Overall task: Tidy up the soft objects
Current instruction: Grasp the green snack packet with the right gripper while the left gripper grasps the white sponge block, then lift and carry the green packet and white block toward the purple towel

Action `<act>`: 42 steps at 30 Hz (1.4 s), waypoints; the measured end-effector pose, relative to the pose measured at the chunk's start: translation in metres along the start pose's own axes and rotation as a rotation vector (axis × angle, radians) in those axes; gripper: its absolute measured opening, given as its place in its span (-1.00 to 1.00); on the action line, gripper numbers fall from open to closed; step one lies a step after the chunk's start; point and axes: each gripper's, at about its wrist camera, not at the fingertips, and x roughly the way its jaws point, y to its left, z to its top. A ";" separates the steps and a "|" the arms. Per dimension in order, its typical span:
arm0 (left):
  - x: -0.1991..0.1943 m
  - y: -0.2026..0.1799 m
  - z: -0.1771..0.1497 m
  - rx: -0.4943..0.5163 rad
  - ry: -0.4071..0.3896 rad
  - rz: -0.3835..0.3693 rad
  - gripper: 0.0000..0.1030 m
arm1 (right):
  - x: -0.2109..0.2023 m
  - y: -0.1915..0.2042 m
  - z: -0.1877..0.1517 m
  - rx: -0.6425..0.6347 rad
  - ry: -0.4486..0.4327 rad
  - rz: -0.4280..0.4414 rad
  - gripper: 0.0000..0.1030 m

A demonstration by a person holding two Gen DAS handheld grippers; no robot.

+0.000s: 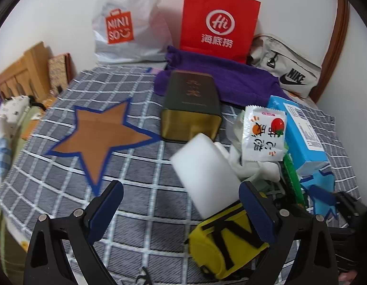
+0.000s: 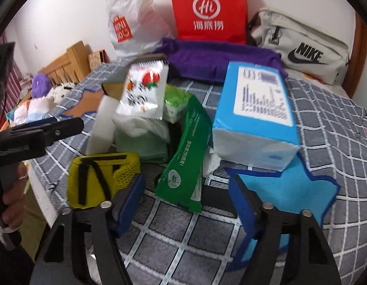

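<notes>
Now both jaws gape, the left gripper (image 1: pixel 181 204) by a white foam block (image 1: pixel 205 173), the right gripper (image 2: pixel 187 197) near a green packet (image 2: pixel 185 163).

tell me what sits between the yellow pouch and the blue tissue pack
In the right wrist view, a green sachet leans in the gap between the yellow pouch and the blue tissue pack, with crumpled white tissue just behind it.

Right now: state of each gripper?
Left gripper: open, holding nothing; white block lies just ahead of it.
Right gripper: open, holding nothing; green packet lies between its fingers.
</notes>
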 end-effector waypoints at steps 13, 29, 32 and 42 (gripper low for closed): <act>0.041 -0.002 0.007 -0.063 0.084 -0.180 0.25 | -0.023 -0.018 -0.007 -0.017 -0.061 0.061 -0.79; 0.012 0.017 0.007 -0.025 0.010 -0.003 0.18 | -0.048 -0.045 -0.042 -0.062 0.024 -0.017 -0.76; 0.010 0.024 0.007 -0.037 0.019 0.019 0.18 | -0.038 -0.047 -0.045 -0.077 0.044 -0.057 -0.11; 0.006 0.026 0.012 -0.045 0.015 0.048 0.18 | -0.071 -0.035 -0.038 -0.195 -0.141 -0.154 0.26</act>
